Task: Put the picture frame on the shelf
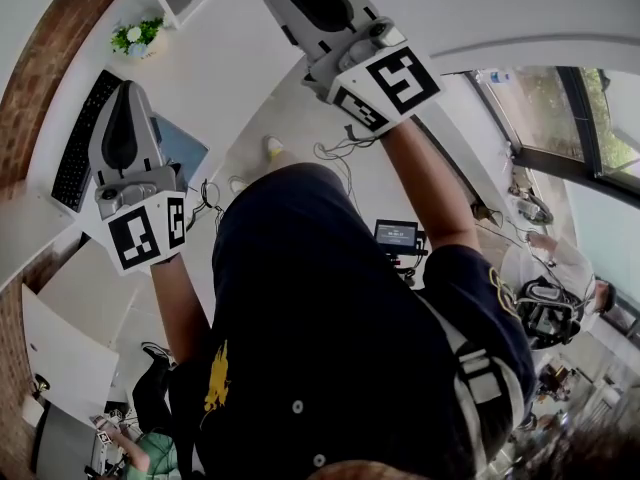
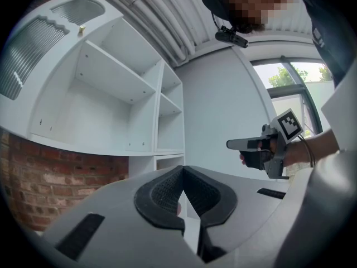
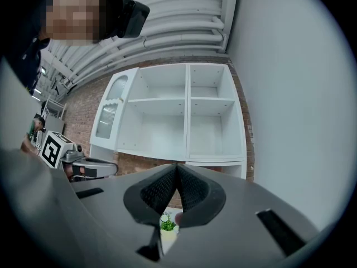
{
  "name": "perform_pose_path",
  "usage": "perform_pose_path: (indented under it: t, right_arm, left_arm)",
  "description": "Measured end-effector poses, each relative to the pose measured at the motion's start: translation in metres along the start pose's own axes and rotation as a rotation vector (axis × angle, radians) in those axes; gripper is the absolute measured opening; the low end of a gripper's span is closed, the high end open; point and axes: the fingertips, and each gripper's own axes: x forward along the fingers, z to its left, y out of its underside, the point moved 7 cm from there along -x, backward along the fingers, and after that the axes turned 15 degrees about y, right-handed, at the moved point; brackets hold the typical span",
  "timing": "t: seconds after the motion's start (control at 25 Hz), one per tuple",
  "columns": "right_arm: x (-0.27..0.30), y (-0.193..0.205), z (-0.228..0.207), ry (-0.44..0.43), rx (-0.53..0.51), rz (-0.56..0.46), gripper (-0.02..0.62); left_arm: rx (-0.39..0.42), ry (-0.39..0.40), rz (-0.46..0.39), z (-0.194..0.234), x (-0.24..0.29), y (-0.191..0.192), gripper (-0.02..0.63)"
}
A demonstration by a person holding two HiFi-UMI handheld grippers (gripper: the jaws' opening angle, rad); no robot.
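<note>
White shelf (image 3: 187,110) on brick wall (image 3: 82,113); L gripper (image 2: 183,168) & R gripper (image 3: 177,165) fingers closed, empty

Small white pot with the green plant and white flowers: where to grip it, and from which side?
Grip the small white pot by its bare wall, below the green leaves and white flowers, coming in level from the side. It stands upright and the foliage sits over the rim, so a top approach would likely crush it. It shows small, so rim detail can't be told.

Keyboard (image 1: 82,138), potted plant (image 1: 137,36), brick wall (image 1: 40,63)
</note>
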Motion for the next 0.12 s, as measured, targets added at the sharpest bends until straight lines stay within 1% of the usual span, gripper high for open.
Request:
perform_pose_path:
  t: [0.12]
  right_arm:
    - [-0.0001, -0.0005, 0.0016, -0.009, -0.011, -0.003, 0.005]
  left_arm:
    - [0.001, 0.000, -0.002, -0.0012, -0.0005, 0.0005, 0.017]
